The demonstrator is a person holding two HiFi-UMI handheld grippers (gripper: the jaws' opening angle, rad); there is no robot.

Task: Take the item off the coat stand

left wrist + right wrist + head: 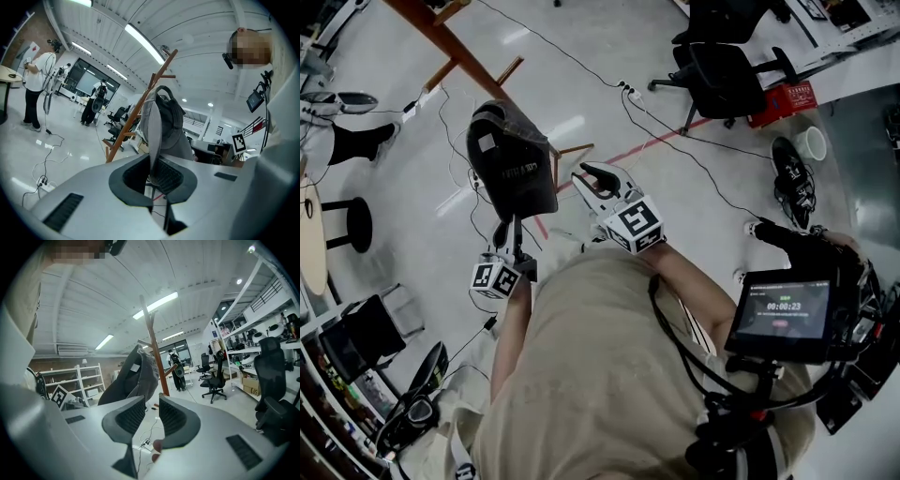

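1. Brown wooden coat stand [455, 52]: the pole crosses the head view from upper left towards centre and stands on the glossy grey floor [384, 178]. In the left gripper view it leans behind the held item, with a hook showing above it.
2. Dark grey cap [511, 169]: it is held in the air in front of the person, just beside the pole. The right gripper view shows it to the left of the pole; whether it touches the pole cannot be told.
   - The long axis runs from brim to crown, up and away from the body.
   - The brim points back towards the person and stands edge-on and upright in the left gripper view. The crown points towards the stand.
3. Left forearm [514, 319] and right forearm [675, 272]: both reach forward from the torso, side by side.
4. Left hand-held gripper [508, 230]: it is aimed away from the body, and its pads are clamped on the rear edge of the cap brim.
5. Right hand-held gripper [592, 173]: it is aimed the same way, to the right of the cap. Its jaws stand apart with nothing between them.
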